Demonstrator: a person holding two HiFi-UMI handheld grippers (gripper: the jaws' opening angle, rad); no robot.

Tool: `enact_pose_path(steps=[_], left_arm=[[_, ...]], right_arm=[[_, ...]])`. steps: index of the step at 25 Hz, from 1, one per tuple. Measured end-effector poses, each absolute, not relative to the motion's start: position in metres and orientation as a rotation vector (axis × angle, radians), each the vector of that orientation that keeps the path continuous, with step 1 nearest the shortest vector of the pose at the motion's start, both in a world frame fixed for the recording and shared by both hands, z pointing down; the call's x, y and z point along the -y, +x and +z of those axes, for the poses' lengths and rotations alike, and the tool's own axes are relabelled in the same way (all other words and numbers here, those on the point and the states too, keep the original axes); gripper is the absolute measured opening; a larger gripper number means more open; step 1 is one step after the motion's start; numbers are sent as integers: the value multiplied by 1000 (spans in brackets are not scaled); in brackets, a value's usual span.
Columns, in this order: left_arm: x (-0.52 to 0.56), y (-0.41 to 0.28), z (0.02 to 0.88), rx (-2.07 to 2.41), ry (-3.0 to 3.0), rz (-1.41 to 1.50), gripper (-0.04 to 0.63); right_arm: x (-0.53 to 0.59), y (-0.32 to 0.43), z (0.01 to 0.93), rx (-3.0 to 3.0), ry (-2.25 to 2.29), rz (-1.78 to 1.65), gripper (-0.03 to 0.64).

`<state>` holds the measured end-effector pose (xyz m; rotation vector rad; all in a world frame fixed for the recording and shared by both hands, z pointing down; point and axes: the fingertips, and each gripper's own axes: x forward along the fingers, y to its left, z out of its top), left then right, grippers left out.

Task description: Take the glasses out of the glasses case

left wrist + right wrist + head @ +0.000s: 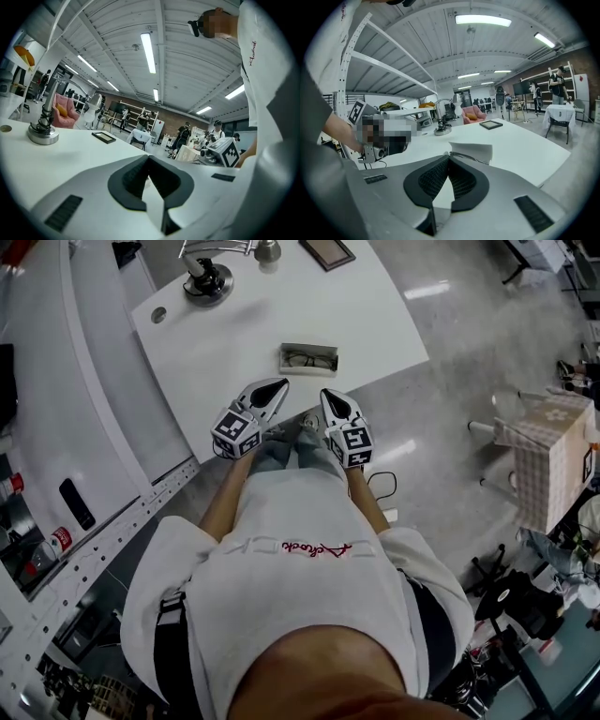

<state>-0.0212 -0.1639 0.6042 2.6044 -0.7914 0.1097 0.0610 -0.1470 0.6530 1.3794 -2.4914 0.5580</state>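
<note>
Right gripper [449, 155], jaws together, hides near edge of glasses case [476, 151]

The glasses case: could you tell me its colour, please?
The case is white; it shows best in the right gripper view.

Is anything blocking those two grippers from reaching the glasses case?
Nothing visible does. Only bare white table lies between the left gripper, the right gripper and the open glasses case, with the glasses inside it.

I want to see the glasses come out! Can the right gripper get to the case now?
Probably yes. Nothing stands between the right gripper and the open glasses case on the table. Its jaws are shut, so they must open first.
</note>
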Motion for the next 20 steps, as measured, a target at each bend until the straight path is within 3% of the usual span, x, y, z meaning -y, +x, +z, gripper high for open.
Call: enact_pose_path(steps=[20], left_arm=[[164, -23, 596, 796, 2615, 90, -11]], right_arm=[[204, 48, 688, 2447, 1298, 518, -2]])
